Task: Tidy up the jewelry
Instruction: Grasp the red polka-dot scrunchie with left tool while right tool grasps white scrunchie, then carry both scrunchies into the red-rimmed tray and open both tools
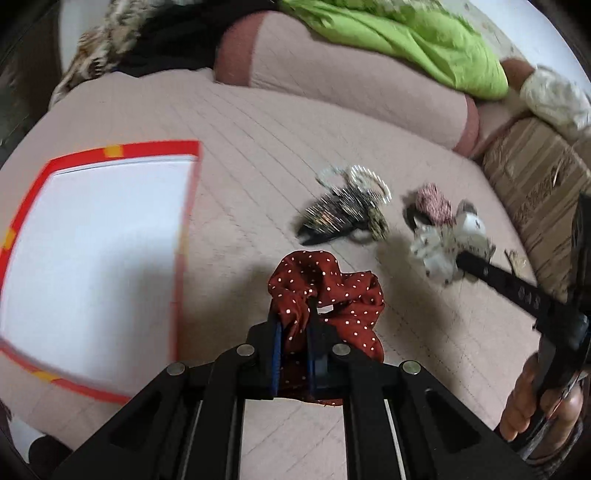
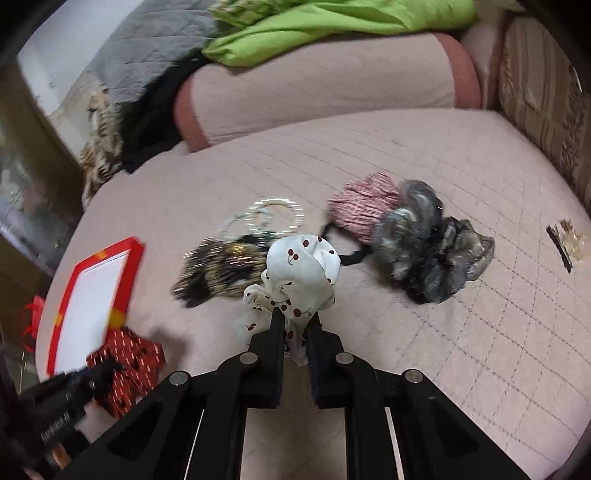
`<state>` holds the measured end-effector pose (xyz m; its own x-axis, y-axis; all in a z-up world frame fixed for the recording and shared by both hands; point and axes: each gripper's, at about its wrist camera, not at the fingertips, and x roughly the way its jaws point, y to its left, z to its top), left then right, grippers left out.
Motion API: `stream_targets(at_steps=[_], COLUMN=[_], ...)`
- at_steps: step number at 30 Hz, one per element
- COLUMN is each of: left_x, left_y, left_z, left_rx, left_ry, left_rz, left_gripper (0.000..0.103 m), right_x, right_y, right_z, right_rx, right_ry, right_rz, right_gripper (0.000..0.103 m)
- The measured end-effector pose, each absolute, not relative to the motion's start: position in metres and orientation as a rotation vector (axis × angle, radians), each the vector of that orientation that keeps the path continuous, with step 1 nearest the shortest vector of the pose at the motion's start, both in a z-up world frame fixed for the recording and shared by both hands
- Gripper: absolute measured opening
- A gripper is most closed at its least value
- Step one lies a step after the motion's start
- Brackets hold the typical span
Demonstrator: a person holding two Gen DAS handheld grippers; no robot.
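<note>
My left gripper (image 1: 295, 310) is shut on a red polka-dot scrunchie (image 1: 332, 291), held just right of the open red-rimmed white box (image 1: 92, 258). My right gripper (image 2: 297, 314) is shut on a white cherry-print scrunchie (image 2: 299, 273) above the pink bedspread; it also shows in the left wrist view (image 1: 439, 247). A sequined black-and-gold piece (image 2: 221, 273) and pearl bracelets (image 2: 277, 218) lie behind it. A pink patterned scrunchie (image 2: 364, 210) and grey scrunchies (image 2: 424, 251) lie to the right.
A pink bolster (image 2: 325, 88) and a green cloth (image 2: 332, 26) lie at the back. A small hair clip (image 2: 565, 243) lies at the far right. A patterned headboard or cushion (image 2: 546, 99) borders the right side.
</note>
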<state>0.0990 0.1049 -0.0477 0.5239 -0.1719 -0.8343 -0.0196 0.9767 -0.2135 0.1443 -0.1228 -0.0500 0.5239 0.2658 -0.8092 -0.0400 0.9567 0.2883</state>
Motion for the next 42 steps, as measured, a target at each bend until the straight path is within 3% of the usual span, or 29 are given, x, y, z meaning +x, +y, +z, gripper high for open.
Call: stream_targets(at_steps=[12, 27, 29, 31, 33, 36, 42], left_x=[0.06, 0.046, 0.044, 0.043, 0.039, 0.031, 0.02], left_y=[0.244, 0.342, 0.342, 0.343, 0.345, 0.344, 0.334], left_z=[-0.033, -0.065, -0.064, -0.062, -0.056, -0.044, -0.021], left_rx=[-0.245, -0.327, -0.332, -0.35, -0.386, -0.426, -0.444], left_ry=[0.936, 0.99, 0.981, 0.964, 0.931, 0.891, 0.843], left_rz=[0.331, 0.556, 0.558, 0.558, 0.564, 0.564, 0.556], left_gripper=[0.01, 0.011, 0.018, 0.038, 0.049, 0.052, 0.054], right_x=[0.121, 0.117, 0.118, 0.116, 0.115, 0.11, 0.097], right_y=[-0.01, 0.138, 0.143, 0.145, 0.147, 0.14, 0.119], right_z=[-0.018, -0.077, -0.083, -0.082, -0.079, -0.068, -0.047], right_rx=[0.187, 0.047, 0.028, 0.006, -0.015, -0.033, -0.025], right_ry=[1.046, 1.224, 1.233, 1.221, 1.208, 1.172, 1.119], right_rz=[0.492, 0.72, 0.718, 0.711, 0.71, 0.696, 0.698], right_gripper=[0.012, 0.012, 0.014, 0.016, 0.028, 0.046, 0.051])
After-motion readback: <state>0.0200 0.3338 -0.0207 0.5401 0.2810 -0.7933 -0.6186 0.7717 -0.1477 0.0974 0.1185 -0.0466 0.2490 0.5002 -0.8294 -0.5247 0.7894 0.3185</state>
